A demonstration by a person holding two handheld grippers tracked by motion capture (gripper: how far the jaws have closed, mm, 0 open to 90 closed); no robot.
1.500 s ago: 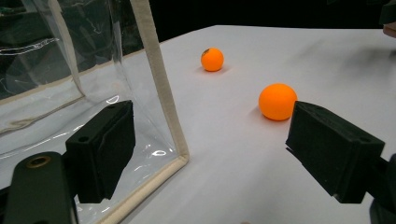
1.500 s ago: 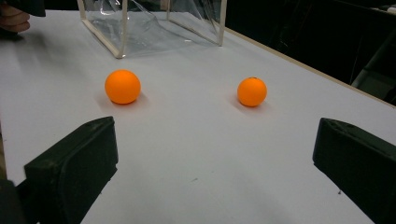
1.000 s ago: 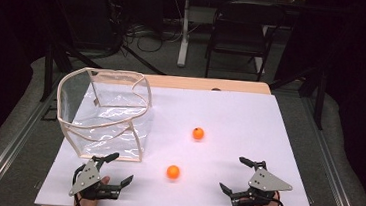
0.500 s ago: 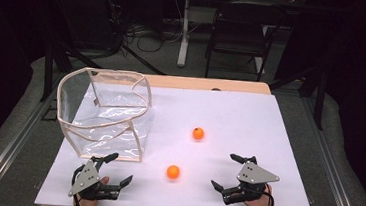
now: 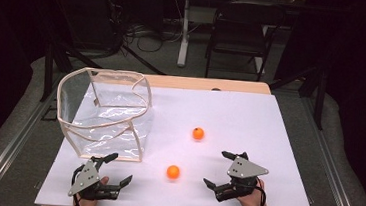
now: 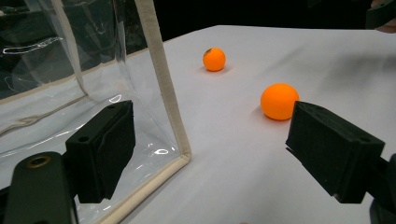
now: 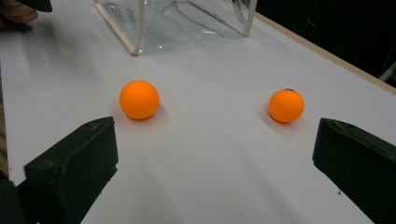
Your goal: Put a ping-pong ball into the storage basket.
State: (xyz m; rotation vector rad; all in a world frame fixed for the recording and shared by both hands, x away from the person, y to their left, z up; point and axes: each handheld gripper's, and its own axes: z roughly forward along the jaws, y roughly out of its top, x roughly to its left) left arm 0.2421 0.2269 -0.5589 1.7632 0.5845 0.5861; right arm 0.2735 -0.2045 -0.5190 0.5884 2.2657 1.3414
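white table [image 5: 250, 114] | clear bag [image 5: 104, 113] | two orange balls [image 5: 173, 171]

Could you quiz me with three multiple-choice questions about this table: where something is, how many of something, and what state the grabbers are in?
1. Where is the clear bag?
A. far left of the table
B. near right corner
C. on the floor

2. How many orange balls lie on the table?
A. one
B. two
C. four

3. How do the jaws of the right gripper stand?
A. shut on a ball
B. shut on nothing
C. open

Answers: 1 A, the high view shows it standing at the left. 2 B, one near ball and one far ball. 3 C, its jaws stand wide apart, holding nothing.
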